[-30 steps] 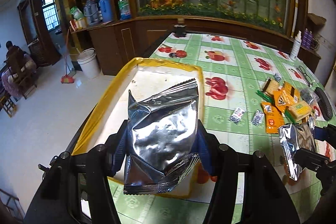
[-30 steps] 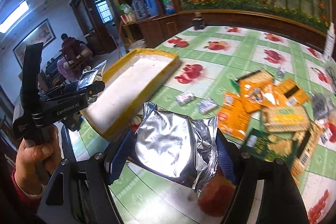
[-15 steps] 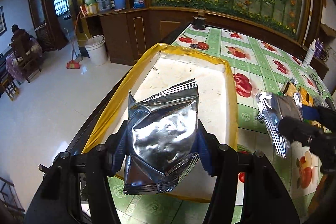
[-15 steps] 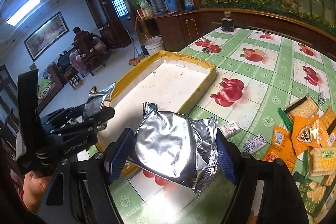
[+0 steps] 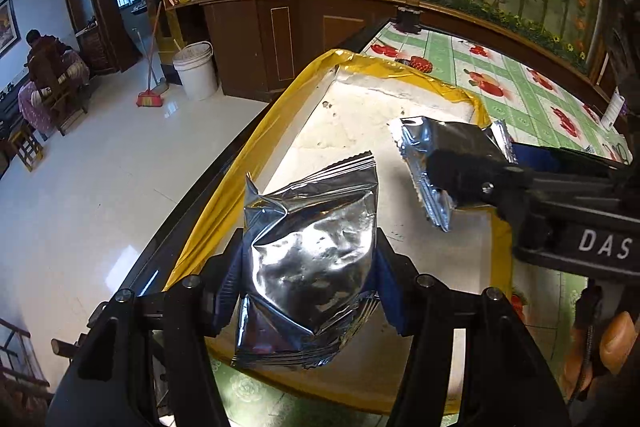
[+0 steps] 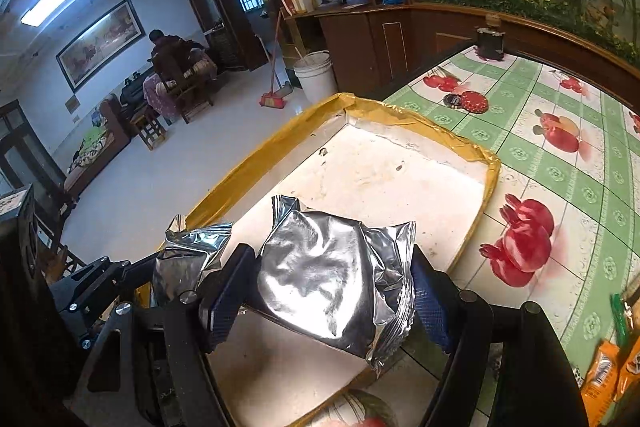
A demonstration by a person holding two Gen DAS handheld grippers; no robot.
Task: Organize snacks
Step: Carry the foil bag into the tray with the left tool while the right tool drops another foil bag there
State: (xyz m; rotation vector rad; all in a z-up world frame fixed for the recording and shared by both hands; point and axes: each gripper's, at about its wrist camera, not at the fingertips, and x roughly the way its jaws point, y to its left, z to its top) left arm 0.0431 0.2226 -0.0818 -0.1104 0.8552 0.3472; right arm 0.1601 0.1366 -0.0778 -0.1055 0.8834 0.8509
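Your left gripper (image 5: 308, 267) was clamped on a silver foil packet (image 5: 310, 263), the blue pads pressing its two sides, the packet standing with its long axis running away from you and its crimped top edge pointing toward the far end of the tray (image 5: 224, 195). Your right gripper (image 6: 328, 291) had hold of a second foil packet (image 6: 332, 283) the same way, jaws spread wider round it, the packet tilted with one corner hanging low on the right

Both packets hung over the white floor of the yellow-rimmed tray, above its near half, neither touching it. From the left wrist view the right gripper's packet sat ahead and to the right of yours, nearer the tray's right rim; from the right wrist view the left packet (image 6: 192, 259) was just beside it on the left, by the left rim. So the drop spot lay straight below each gripper, and what mattered was keeping the two packets apart side by side

Past the tray, orange snack packets (image 6: 600, 375) lay on the checked surface (image 6: 560, 163) to the right, nearer your right hand
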